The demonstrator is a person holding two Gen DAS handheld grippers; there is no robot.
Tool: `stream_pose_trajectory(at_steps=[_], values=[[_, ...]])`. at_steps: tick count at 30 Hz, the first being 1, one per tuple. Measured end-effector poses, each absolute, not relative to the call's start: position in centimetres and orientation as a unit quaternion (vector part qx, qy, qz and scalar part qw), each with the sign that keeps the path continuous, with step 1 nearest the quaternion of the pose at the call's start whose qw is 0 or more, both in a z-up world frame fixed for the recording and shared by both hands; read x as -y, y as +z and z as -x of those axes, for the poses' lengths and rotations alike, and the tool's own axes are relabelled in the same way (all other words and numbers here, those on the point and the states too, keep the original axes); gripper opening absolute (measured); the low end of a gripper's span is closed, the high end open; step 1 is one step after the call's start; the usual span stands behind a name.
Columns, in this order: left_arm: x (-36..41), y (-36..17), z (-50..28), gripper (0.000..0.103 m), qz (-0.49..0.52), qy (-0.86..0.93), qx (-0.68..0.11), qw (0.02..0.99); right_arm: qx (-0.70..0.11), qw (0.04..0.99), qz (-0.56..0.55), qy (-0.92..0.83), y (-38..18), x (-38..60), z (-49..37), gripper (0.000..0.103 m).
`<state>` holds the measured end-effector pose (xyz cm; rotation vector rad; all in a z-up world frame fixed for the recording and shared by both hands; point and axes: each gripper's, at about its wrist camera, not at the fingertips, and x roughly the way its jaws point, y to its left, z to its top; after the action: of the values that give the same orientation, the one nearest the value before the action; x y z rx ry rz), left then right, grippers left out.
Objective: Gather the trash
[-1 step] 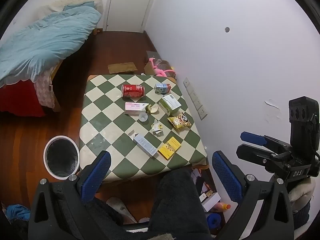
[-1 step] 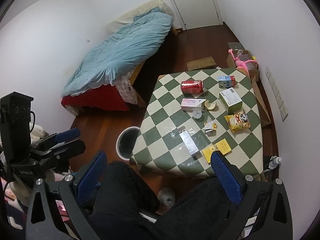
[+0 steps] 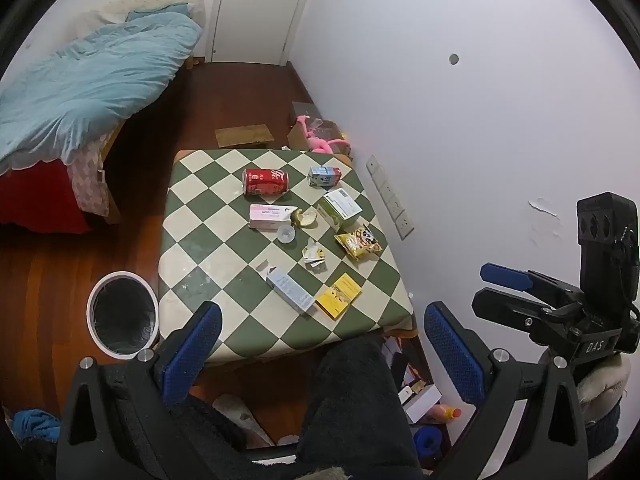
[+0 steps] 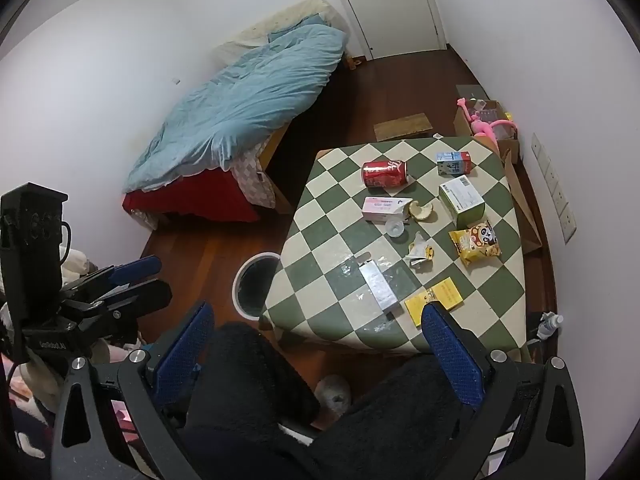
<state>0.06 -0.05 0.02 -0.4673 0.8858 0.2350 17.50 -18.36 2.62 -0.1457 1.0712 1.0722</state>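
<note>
A green-and-cream checkered table point(image 3: 208, 240) point(image 4: 320, 208) carries several pieces of trash: a red can point(image 3: 265, 182) point(image 4: 384, 173) on its side, a small milk carton point(image 3: 325, 176), a pink box point(image 3: 269, 216), a green-white box point(image 3: 339, 209), a yellow snack bag point(image 3: 358, 242), a crumpled wrapper point(image 3: 314, 258), a silver box point(image 3: 290, 290) and a yellow packet point(image 3: 339, 294). A white-rimmed bin point(image 3: 122, 314) point(image 4: 256, 284) stands on the floor at the table's left. My left gripper point(image 3: 320, 340) and my right gripper point(image 4: 316, 340) are both open and empty, high above the table's near edge.
A bed with a blue duvet point(image 3: 80, 84) lies at the left. A cardboard box with a pink toy point(image 3: 320, 136) sits beyond the table by the wall. Boxes and bottles point(image 3: 424, 404) lie on the floor under the near right corner. My dark-clothed legs point(image 3: 352, 408) fill the foreground.
</note>
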Motion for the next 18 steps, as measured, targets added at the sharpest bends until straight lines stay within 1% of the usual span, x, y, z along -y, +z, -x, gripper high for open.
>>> stream_pose_trajectory(at_steps=[18], values=[[0.08, 0.45, 0.02, 0.103, 0.228, 0.107, -0.417, 0.873, -0.486, 0.719, 0.065, 0.492, 2.64, 17.82, -16.80, 0.103]])
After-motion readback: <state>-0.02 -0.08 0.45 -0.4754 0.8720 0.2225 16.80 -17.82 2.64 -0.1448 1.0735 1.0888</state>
